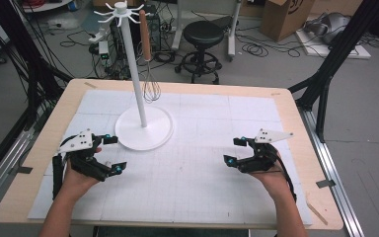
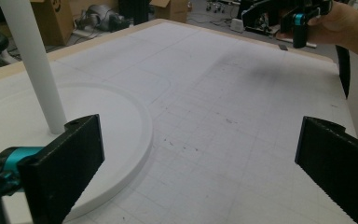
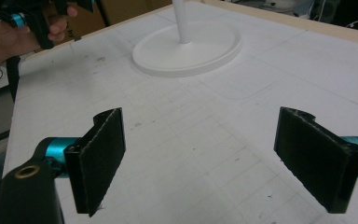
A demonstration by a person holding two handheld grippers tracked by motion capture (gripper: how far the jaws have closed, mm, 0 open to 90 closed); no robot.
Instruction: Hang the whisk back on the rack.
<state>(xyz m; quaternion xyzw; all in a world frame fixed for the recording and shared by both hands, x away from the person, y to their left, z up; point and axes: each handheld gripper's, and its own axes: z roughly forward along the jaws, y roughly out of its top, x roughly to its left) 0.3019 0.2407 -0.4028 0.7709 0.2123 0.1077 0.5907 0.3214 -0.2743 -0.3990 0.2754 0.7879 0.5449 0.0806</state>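
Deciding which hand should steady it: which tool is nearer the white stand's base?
Left. The left tool sits beside the base; the right tool is farther off across the mat.

Open mat lies between my left gripper (image 1: 114, 154) and right gripper (image 1: 235, 150); nothing blocks passage there; the white stand (image 1: 143, 129) occupies the far left, its base just beside my left gripper; the whisk (image 1: 150, 84) hangs behind its pole.

Legible markings: none.
Cardboard box (image 1: 287, 17) bears a dark printed mark, too blurred to read; nothing else carries text.
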